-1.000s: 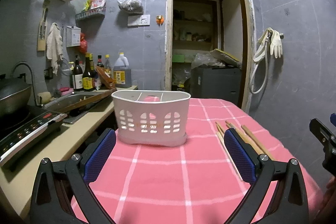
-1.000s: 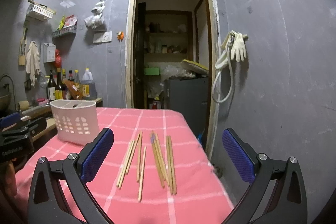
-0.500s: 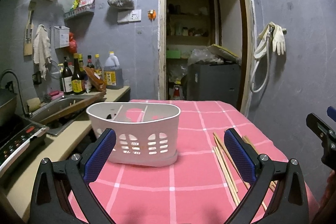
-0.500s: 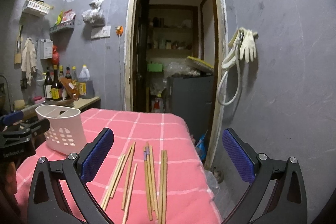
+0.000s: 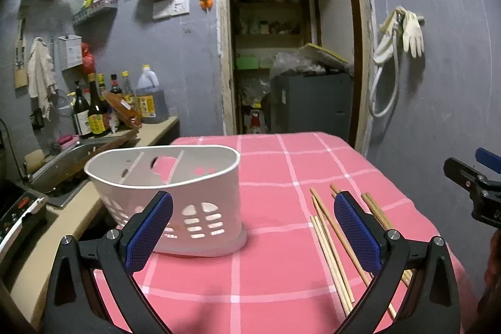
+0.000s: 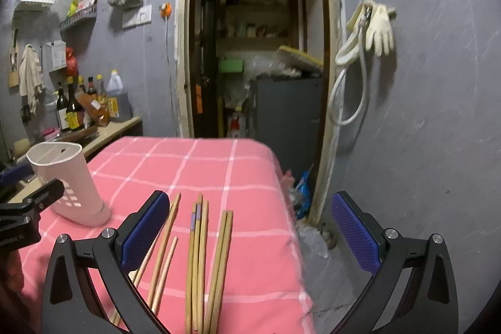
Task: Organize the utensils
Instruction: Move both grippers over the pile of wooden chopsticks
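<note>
**Both grippers open and empty over the table; chopsticks loose, caddy standing**

Left gripper (image 5: 252,227): jaws spread wide, nothing between the blue pads. It hangs low over the pink checked tablecloth (image 5: 275,165). The white caddy (image 5: 169,193) stands upright ahead of it and to the left; the left pad overlaps the caddy's front wall in this view, but contact cannot be confirmed. The caddy has internal dividers and slotted walls, and its visible compartments hold nothing. The right pad overlaps the chopsticks (image 5: 332,246) in view.

Right gripper (image 6: 247,233): jaws likewise spread wide, holding nothing. The chopsticks (image 6: 197,255) lie flat on the cloth directly below and between its fingers, roughly parallel, pointing away from the camera, in loose groups near the table's right edge. One pair carries a purple band near its far end. The caddy (image 6: 72,180) is well to the left of this gripper, apart from the chopsticks.

Surroundings: a counter (image 5: 78,208) with a sink and bottles (image 5: 94,111) adjoins the table's left side. An open doorway (image 6: 260,52) lies beyond the table.
</note>
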Available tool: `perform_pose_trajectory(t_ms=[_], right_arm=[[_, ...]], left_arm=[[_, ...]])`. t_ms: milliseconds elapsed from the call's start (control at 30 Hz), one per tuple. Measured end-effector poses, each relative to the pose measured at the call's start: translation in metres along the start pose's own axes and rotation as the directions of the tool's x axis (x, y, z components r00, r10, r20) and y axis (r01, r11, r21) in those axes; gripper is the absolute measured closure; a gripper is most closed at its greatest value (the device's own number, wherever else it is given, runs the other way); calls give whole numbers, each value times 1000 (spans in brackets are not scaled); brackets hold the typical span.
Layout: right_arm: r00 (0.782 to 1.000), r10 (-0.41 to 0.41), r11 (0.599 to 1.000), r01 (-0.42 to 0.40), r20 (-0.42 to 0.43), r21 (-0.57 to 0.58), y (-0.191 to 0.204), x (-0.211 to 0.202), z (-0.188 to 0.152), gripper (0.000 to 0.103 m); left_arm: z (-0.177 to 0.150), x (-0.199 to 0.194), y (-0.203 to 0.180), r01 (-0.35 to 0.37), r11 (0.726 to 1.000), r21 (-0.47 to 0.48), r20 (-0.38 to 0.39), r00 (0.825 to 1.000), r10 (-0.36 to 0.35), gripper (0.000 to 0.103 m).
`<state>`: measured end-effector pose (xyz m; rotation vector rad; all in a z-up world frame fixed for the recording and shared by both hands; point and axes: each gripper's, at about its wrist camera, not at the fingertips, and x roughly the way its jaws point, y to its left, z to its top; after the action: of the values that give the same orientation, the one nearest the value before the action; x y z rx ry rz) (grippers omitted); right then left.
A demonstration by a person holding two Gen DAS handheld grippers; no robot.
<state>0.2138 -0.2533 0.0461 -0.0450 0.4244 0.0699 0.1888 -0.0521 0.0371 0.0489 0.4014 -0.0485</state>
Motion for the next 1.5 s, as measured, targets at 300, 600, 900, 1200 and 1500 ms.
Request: perform_pose_trajectory(t_ms=[300,600,900,1200,1500], right_arm=[[987,56,998,-59,-151,-16,-4,39,-12,21],[940,105,993,-115,-326,-12,-5,82,-26,54],[897,150,988,-156,-415,21,-7,108,-32,73],[880,145,987,-158,-453,10,-3,122,-32,78],[870,157,986,-168,-468,19,-3,119,-35,79]], left_arm=[[-10,35,-8,108,994,24,-115,988,-104,3],[-27,78,-20,186,980,64,-251,954,-165,28],[-39,129,-24,244,970,25,-422,882,-211,55],[-42,136,-19,247,969,-1,-462,859,-220,62],[-40,132,-22,275,961,-33,-484,837,-256,63]])
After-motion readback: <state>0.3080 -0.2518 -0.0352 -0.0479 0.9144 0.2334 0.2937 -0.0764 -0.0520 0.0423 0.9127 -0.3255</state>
